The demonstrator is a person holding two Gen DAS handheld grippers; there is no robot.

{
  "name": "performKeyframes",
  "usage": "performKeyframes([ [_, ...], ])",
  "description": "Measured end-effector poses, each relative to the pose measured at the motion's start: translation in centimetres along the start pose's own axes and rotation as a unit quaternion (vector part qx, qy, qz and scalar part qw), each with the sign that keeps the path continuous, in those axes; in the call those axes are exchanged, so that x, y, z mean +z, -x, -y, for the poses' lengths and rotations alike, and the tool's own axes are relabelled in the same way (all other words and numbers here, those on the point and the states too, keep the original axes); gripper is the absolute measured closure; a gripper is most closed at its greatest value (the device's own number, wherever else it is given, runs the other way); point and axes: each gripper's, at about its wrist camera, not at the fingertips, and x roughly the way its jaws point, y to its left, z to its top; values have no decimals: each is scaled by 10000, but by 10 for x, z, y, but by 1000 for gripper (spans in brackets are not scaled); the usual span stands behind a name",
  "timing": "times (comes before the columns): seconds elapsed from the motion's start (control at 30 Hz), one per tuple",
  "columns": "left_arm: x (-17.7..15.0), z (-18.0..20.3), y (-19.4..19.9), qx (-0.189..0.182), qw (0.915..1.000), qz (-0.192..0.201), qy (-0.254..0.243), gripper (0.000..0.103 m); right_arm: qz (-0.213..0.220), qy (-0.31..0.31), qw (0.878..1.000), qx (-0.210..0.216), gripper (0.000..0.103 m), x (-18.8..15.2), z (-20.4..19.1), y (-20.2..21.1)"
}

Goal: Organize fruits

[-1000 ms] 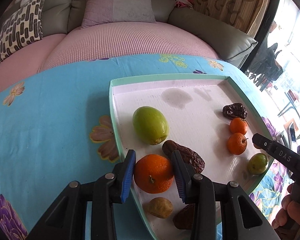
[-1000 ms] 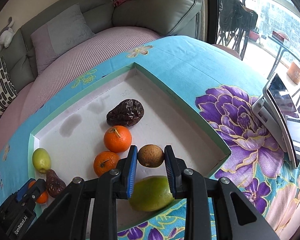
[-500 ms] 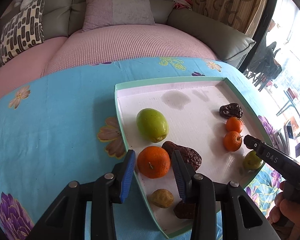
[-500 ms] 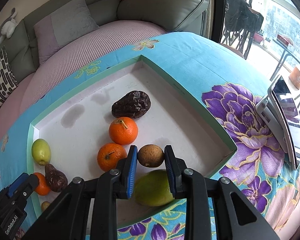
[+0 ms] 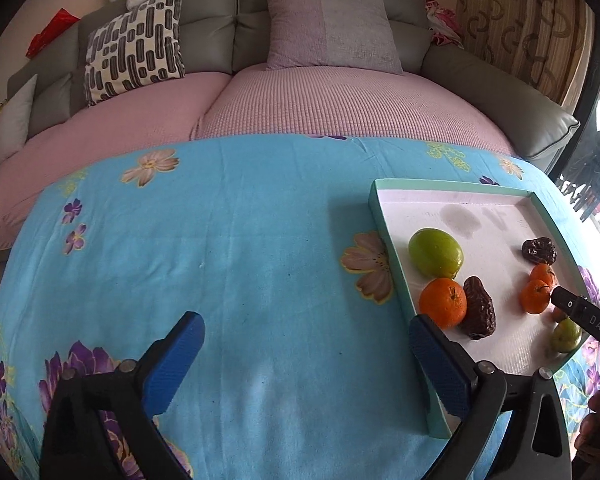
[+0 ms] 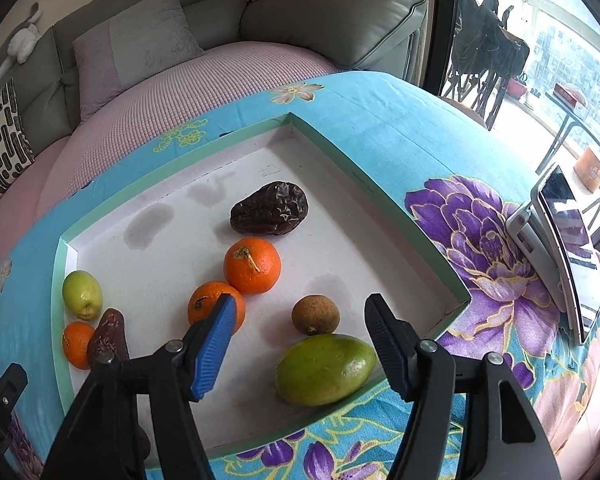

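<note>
Every fruit visible lies in the shallow white tray with a green rim (image 6: 380,184). Both grippers' jaws have just been opening: the left gripper (image 5: 304,364) empty over blue cloth, the right gripper (image 6: 300,344) apart around a small brown round fruit (image 6: 315,314). Sorting looks nearly finished.

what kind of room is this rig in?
Most likely a home living room: a grey sofa with cushions behind a table under a floral cloth, and a tray of fruit on it.
</note>
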Motion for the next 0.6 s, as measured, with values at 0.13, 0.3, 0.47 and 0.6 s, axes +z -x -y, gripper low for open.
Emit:
performKeyframes([
  [0.13, -9, -25, 5, 279, 9992, -7, 283, 0, 90, 60, 9999, 5, 27, -5, -7, 9],
  [0.3, -25, -44, 21, 505, 9979, 112, 390, 0, 278, 68, 9995, 111, 12, -18, -22, 25],
  [0.47, -41, -51, 38, 607, 9974, 161, 357, 0, 261, 378, 9976, 511, 12, -39, -48, 40],
  [0.6, -55, -60, 55, 567, 9974, 143, 432, 0, 228, 739, 9921, 989, 12, -66, -69, 56],
])
